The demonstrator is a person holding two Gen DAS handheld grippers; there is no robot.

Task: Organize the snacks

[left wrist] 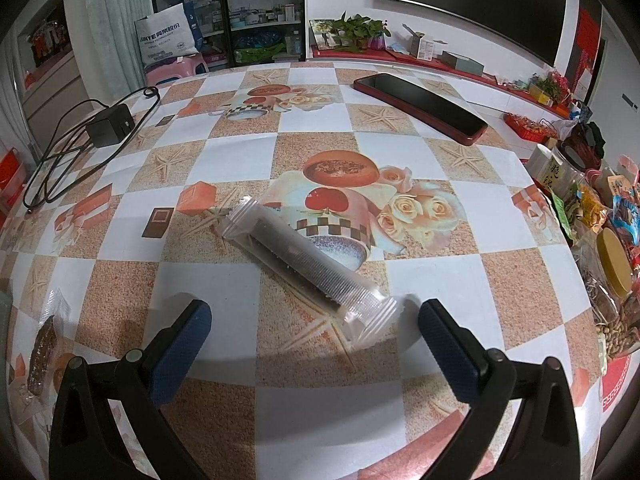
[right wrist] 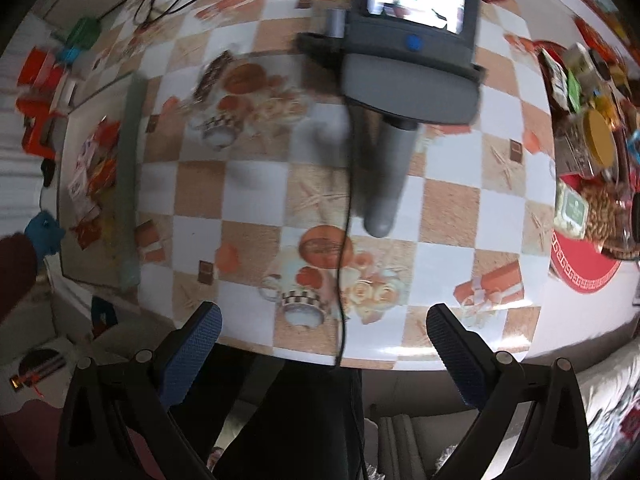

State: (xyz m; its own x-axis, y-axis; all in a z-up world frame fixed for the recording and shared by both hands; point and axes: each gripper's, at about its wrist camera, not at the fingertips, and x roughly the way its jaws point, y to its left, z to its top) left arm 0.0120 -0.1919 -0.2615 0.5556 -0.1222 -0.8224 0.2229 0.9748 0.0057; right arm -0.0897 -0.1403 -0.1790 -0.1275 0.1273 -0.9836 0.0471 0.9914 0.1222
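A long snack bar in a clear wrapper (left wrist: 304,264) lies slanted on the patterned tablecloth (left wrist: 328,392). My left gripper (left wrist: 314,320) is open, low over the table, its blue pads on either side of the wrapper's near end without touching it. A second wrapped bar (left wrist: 42,348) lies at the left edge; it shows blurred in the right wrist view (right wrist: 212,74). My right gripper (right wrist: 322,322) is open and empty, high above the table's near edge. The left gripper's grey body (right wrist: 408,56) fills the upper middle of that view.
A red-cased phone (left wrist: 420,106) and a black charger with cable (left wrist: 108,126) lie at the far side. A heap of snack packs and a yellow-lidded jar (left wrist: 612,264) sit at the right edge. A shallow box with snacks (right wrist: 96,176) stands left.
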